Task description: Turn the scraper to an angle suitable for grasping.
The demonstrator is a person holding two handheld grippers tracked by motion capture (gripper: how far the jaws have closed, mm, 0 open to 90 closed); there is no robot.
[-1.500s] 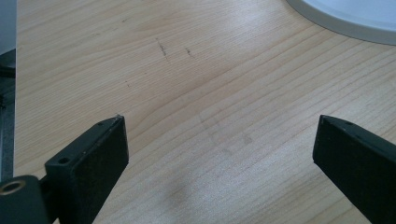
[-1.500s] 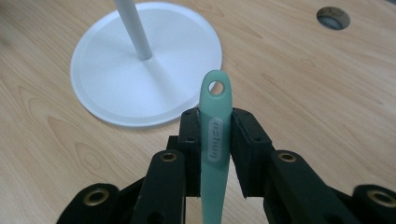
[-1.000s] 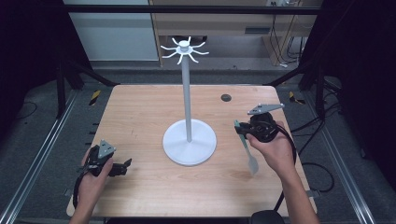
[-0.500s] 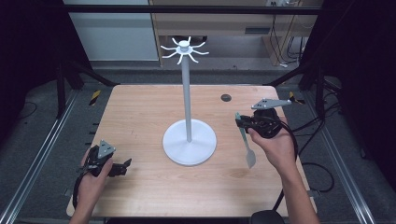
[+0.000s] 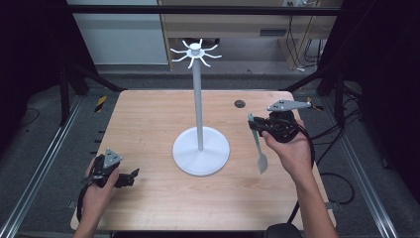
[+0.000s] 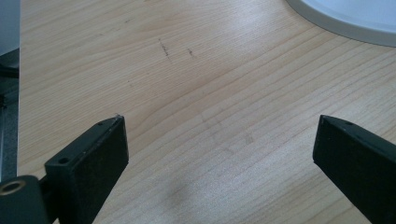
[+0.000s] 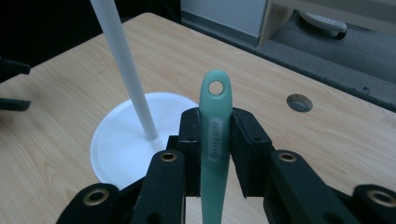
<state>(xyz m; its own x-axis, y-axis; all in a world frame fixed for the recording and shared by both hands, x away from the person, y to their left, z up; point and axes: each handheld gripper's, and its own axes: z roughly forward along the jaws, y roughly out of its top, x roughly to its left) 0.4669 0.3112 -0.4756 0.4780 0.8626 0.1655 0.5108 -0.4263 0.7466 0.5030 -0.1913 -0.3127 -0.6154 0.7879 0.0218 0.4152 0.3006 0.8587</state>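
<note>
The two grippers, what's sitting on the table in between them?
In the high view, the white stand, its round base and tall pole, sits between the left gripper and the right gripper. Around it is bare wooden table.

Left gripper view: the white stand base (image 6: 348,18) is cut off by the top and right edges, so its pole lies outside the frame. Right gripper view: the stand pole (image 7: 123,65) runs off the top edge; the lower part of the green utensil (image 7: 214,154) leaves the bottom edge, and its embossed handle lettering is too blurred to read. High view: both forearms are cut by the bottom edge.
</note>
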